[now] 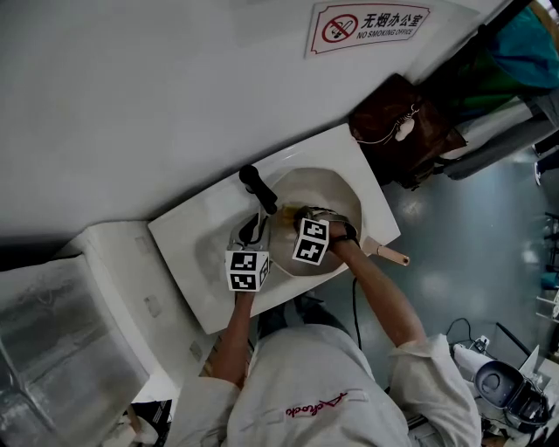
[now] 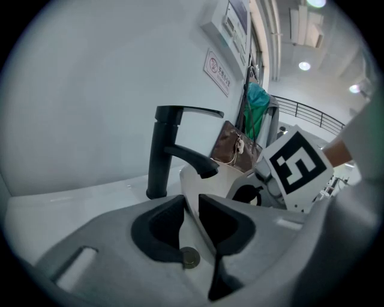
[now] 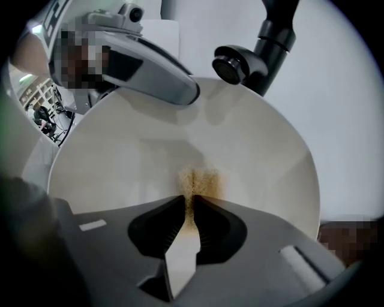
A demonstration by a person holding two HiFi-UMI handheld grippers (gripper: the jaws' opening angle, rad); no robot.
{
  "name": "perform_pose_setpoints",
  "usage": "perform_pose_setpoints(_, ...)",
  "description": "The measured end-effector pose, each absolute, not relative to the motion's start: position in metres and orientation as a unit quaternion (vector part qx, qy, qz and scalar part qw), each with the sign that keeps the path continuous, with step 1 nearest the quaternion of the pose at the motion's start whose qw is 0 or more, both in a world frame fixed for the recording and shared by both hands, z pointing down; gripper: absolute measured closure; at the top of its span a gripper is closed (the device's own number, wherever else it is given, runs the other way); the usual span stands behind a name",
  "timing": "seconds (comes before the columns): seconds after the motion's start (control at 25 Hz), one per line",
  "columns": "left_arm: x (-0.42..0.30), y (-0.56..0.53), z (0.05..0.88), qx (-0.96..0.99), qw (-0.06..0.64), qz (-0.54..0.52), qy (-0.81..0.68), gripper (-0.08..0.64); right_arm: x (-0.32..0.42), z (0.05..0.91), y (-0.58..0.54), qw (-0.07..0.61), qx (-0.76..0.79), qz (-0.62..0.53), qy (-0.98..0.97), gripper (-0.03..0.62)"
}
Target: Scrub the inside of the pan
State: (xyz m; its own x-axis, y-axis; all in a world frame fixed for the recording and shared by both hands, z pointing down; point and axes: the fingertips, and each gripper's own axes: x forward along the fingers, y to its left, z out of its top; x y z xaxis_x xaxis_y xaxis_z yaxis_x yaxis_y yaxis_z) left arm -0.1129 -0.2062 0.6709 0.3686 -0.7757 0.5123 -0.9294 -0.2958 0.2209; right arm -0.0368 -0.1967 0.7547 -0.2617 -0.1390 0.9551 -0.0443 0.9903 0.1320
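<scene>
A cream-white pan (image 1: 336,196) lies tilted in the white sink (image 1: 196,231), its wooden handle (image 1: 389,255) sticking out over the sink's front edge. My left gripper (image 1: 253,229) is shut on the pan's thin rim (image 2: 193,207), just in front of the black faucet (image 2: 174,150). My right gripper (image 1: 307,214) reaches into the pan and is shut on a thin brownish scrub pad (image 3: 200,181). The pad presses against the pan's inner wall (image 3: 180,144). In the right gripper view the jaws (image 3: 191,201) are closed on the pad, and the left gripper (image 3: 144,66) shows at the upper rim.
The black faucet (image 1: 259,189) stands at the sink's back edge, its spout (image 3: 240,69) over the pan. A brown bag (image 1: 402,131) hangs right of the sink. A no-smoking sign (image 1: 367,24) is on the wall. A translucent box (image 1: 52,349) sits at the left.
</scene>
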Motion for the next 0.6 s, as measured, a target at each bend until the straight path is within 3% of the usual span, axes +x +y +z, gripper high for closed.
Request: perform_pose_setpoints(0.6,-0.113,-0.206,0.670,0.790,0.248,0.156,-0.539,0.480,0.010,0.762,-0.212,0.627,0.086,-0.016,-0.774,0.535)
